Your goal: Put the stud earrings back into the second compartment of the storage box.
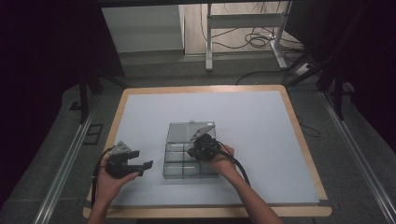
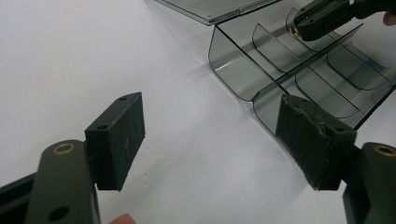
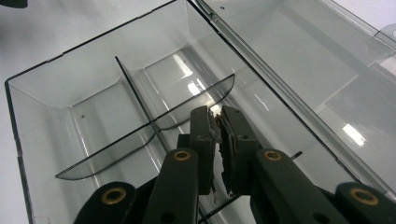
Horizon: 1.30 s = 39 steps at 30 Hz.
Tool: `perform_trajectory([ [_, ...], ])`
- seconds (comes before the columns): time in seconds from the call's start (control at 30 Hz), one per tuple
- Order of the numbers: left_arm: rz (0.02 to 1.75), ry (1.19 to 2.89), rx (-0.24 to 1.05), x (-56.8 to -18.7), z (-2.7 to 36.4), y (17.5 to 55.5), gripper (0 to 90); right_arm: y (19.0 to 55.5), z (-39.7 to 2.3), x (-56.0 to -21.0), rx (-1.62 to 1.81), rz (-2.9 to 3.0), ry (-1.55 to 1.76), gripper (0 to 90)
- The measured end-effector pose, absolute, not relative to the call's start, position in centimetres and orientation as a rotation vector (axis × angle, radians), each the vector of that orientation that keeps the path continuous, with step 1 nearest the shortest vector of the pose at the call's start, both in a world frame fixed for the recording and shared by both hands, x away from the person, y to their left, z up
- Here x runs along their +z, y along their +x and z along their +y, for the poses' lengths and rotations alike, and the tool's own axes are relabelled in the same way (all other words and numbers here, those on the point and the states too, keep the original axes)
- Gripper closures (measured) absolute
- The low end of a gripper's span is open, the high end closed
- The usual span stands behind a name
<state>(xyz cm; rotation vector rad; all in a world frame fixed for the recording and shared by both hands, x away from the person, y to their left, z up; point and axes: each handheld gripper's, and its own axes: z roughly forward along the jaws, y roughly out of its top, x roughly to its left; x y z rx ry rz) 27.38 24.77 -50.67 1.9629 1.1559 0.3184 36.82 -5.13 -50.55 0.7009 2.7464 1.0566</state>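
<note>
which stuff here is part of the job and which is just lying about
In the job: clear compartment box, its open lid, right hand-held gripper shut inside the box, left hand-held gripper open beside it.

Lying about: cables on the floor, metal frame.

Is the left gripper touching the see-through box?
Apart. In the high view the left gripper sits on the white table beside the clear divided box, with a strip of bare table between them.
</note>
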Motion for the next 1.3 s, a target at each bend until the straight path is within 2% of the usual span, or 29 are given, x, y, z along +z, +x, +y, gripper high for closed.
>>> perform_trajectory([
  [0.03,1.156,1.963,0.319,-50.7,24.8,27.4,24.6,36.8,-5.1,-50.6,1.056,2.749,0.700,81.3],
  [0.13,1.156,1.962,0.318,-50.7,24.8,27.4,24.5,36.6,-5.0,-50.5,1.050,2.750,0.688,67.5],
  [0.53,1.155,1.964,0.318,-50.6,24.8,27.4,24.5,36.4,-6.5,-48.7,1.178,2.633,0.712,44.6],
  [0.9,1.152,1.974,0.315,-50.8,24.6,27.4,24.5,36.6,-8.2,-47.3,1.257,2.538,0.810,34.4],
  [1.3,1.139,1.981,0.310,-50.8,24.1,27.3,24.6,37.1,-9.8,-46.0,1.268,2.478,0.848,33.1],
])
